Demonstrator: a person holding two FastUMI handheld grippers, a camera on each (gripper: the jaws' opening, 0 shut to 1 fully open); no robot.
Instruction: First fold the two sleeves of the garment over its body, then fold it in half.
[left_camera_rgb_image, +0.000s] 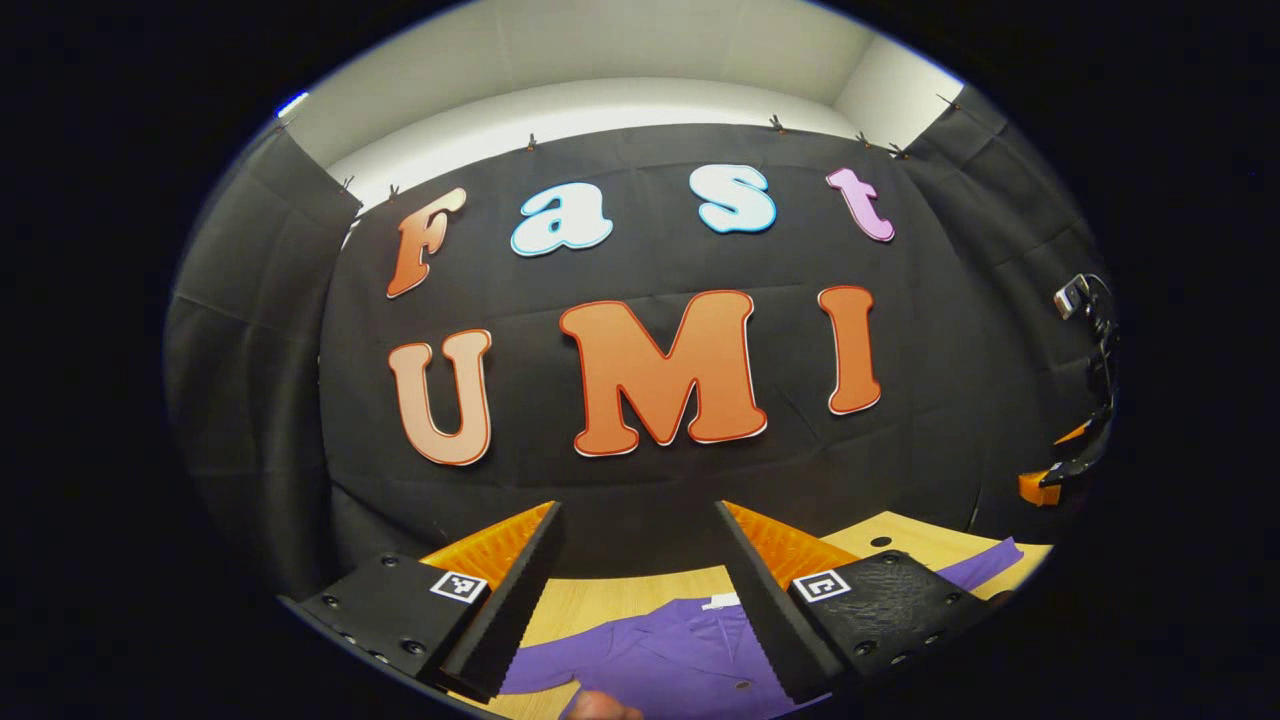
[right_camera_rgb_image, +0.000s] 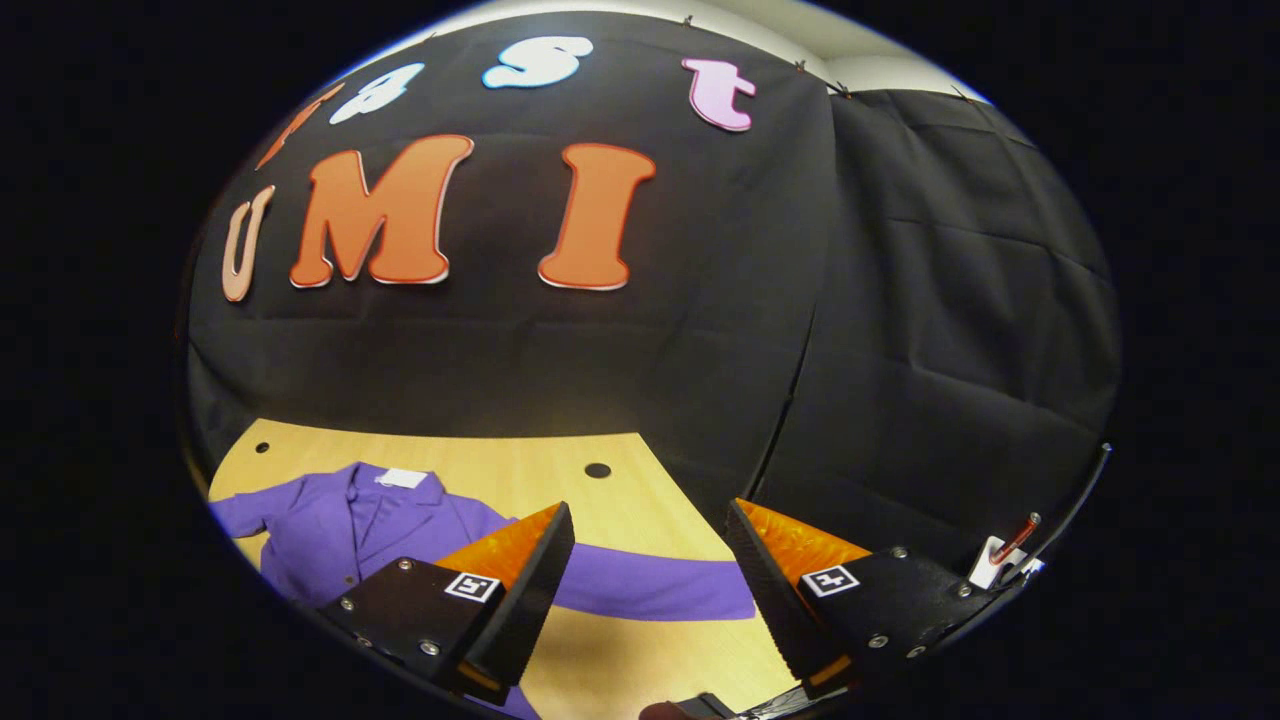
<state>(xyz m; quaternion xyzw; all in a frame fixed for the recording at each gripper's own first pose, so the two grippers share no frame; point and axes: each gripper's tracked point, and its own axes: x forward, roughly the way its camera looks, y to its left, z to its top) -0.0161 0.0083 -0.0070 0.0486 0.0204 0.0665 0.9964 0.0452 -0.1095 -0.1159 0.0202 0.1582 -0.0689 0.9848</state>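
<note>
Garment (right_camera_rgb_image: 350, 525): your purple shirt lies flat on the wooden surface (right_camera_rgb_image: 520, 470), collar toward the wall, one sleeve (right_camera_rgb_image: 650, 592) stretched sideways.
Left tool (left_camera_rgb_image: 640, 600): you hold it released, above the garment.
Right tool (right_camera_rgb_image: 650, 600): released, raised over the sleeve.

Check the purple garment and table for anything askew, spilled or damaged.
Nothing stands out. The purple garment lies flat on the wooden table, one sleeve stretched straight out, unfolded. Both tools, left and right, hover open above it.
</note>
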